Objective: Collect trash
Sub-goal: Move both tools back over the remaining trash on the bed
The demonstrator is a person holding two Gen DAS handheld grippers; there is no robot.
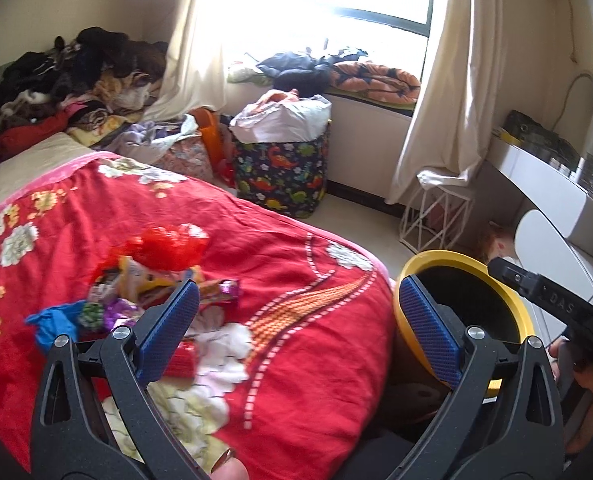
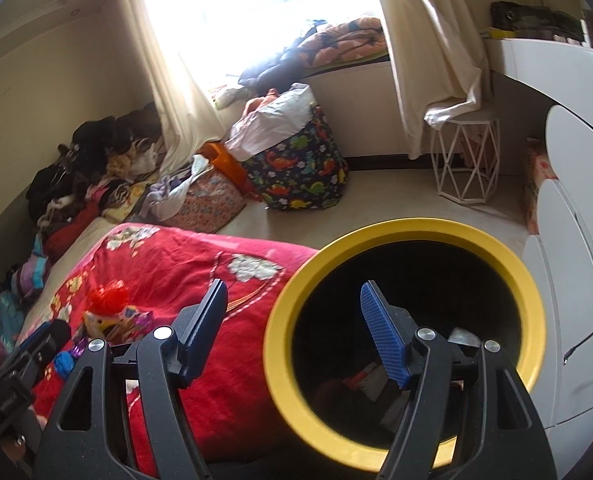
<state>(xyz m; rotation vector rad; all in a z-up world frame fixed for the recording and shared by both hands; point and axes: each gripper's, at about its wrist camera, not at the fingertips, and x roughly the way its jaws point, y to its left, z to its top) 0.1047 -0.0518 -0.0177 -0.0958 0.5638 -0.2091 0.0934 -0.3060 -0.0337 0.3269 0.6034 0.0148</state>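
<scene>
The trash (image 1: 152,280), a loose heap of crinkled red plastic, shiny wrappers and a blue scrap, lies on the red quilt (image 1: 296,280) in from its rounded foot edge, and the yellow-rimmed bin (image 2: 400,232) stands on the floor just off that same edge, with a few pieces already showing at its dark bottom. Our left gripper (image 1: 296,320) hangs over the quilt with its jaws spread wide and nothing between them, one blue pad over the near side of the heap. Our right gripper (image 2: 296,320) straddles the bin's rim, its jaws likewise released and empty. We judge the step in hand to be the next pick from the heap. To do it well we should come down on a single wrapper at the heap's near side and pinch only that, not the quilt fabric under it. The thin film will likely crumple and slip, so we close fully before lifting, then carry it past the quilt's edge and let go well inside the rim.
</scene>
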